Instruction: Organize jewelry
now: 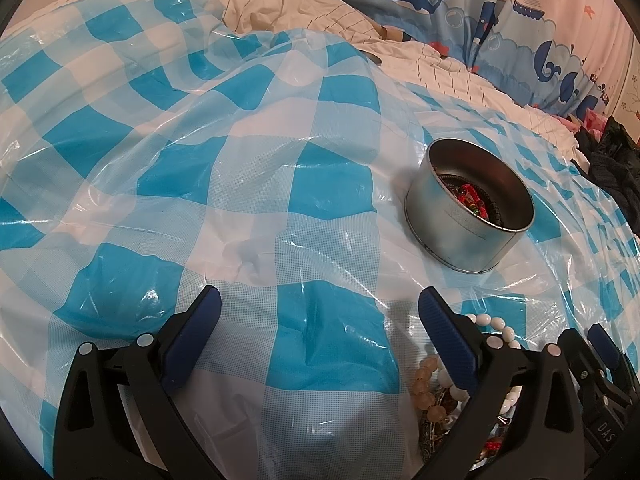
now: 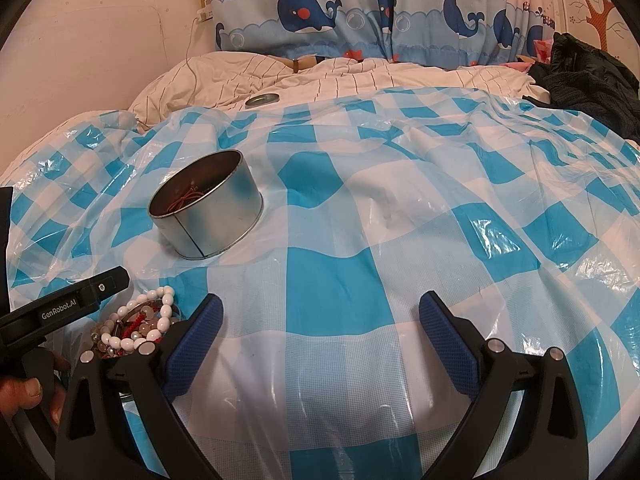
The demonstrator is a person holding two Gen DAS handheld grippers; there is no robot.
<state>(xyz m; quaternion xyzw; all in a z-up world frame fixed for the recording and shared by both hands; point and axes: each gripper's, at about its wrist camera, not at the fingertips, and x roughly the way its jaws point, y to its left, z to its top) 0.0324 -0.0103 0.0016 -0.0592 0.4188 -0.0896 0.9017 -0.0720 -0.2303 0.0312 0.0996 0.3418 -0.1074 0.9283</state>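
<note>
Jewelry lies on our blue-checked sheet (image 2: 360,208): some inside the tin (image 1: 470,210), the rest a heap of beads (image 2: 140,328) between our 2 grippers. We hold left gripper (image 1: 320,336) and right gripper (image 2: 320,336) wide, both empty.

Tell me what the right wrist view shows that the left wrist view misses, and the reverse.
Only the right wrist view shows a round metal lid on the striped bedding and a hand on the left gripper. Only the left wrist view shows red beads clearly inside the tin. Both show the open tin upright on the checked plastic sheet, the bracelet pile nearer than it, and both grippers, left gripper and right gripper, open and empty.
</note>
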